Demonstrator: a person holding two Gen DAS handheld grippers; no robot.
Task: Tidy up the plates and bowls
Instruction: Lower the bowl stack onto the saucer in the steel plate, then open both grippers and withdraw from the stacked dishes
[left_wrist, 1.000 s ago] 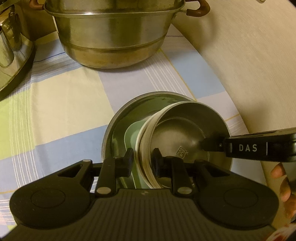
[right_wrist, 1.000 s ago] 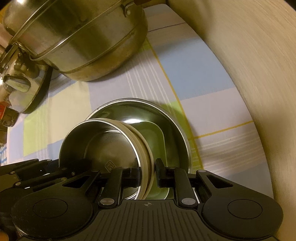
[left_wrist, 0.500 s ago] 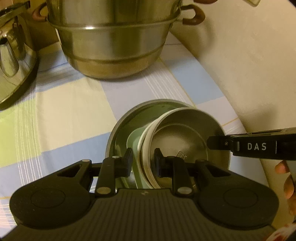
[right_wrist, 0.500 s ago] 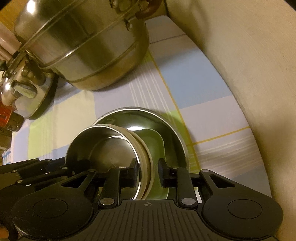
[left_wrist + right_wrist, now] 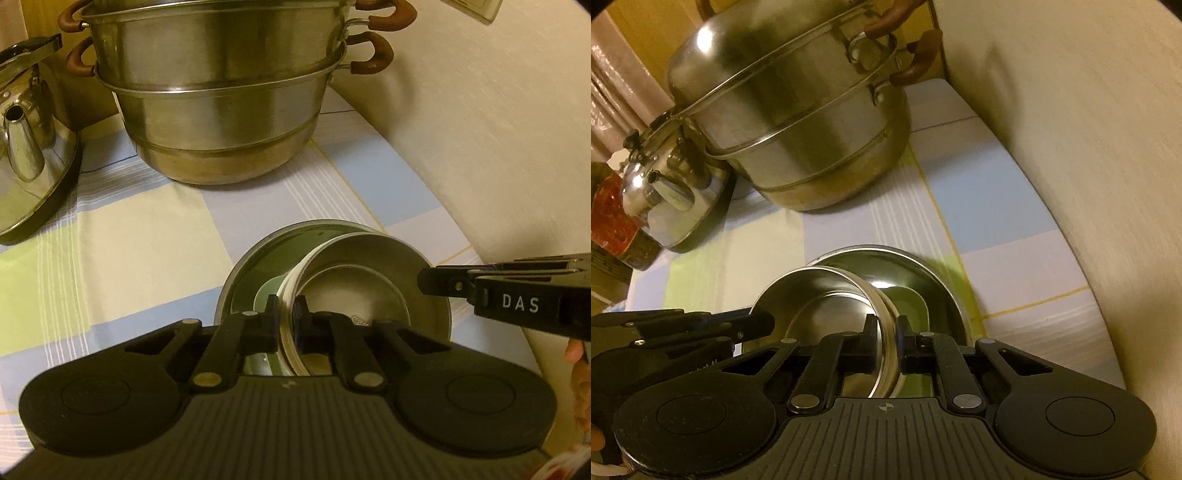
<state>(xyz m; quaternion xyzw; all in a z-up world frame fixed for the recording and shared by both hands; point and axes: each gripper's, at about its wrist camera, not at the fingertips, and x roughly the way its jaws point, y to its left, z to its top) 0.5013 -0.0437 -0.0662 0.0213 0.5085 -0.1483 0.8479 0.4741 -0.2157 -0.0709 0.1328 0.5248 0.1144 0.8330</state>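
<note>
A steel bowl with a white rim band [image 5: 354, 280] [image 5: 827, 299] is held tilted over a wide steel bowl [image 5: 251, 266] [image 5: 923, 269] that lies on the checked cloth. A pale green dish [image 5: 267, 299] [image 5: 910, 299] lies inside the wide bowl. My left gripper [image 5: 285, 317] is shut on the near left rim of the steel bowl. My right gripper [image 5: 886, 336] is shut on its opposite rim; its body also shows at the right of the left wrist view [image 5: 517, 299].
A large two-tier steel steamer pot [image 5: 221, 92] [image 5: 798, 122] stands behind on the checked tablecloth [image 5: 129, 240]. A steel kettle [image 5: 26, 147] [image 5: 665, 192] is at the far left. A cream wall [image 5: 498, 147] runs along the right. A red-labelled jar [image 5: 609, 218] stands at the left.
Both grippers have pulled back and up with the steel bowl, so the steamer pot and kettle show more fully. Both grips on the rim have tightened.
</note>
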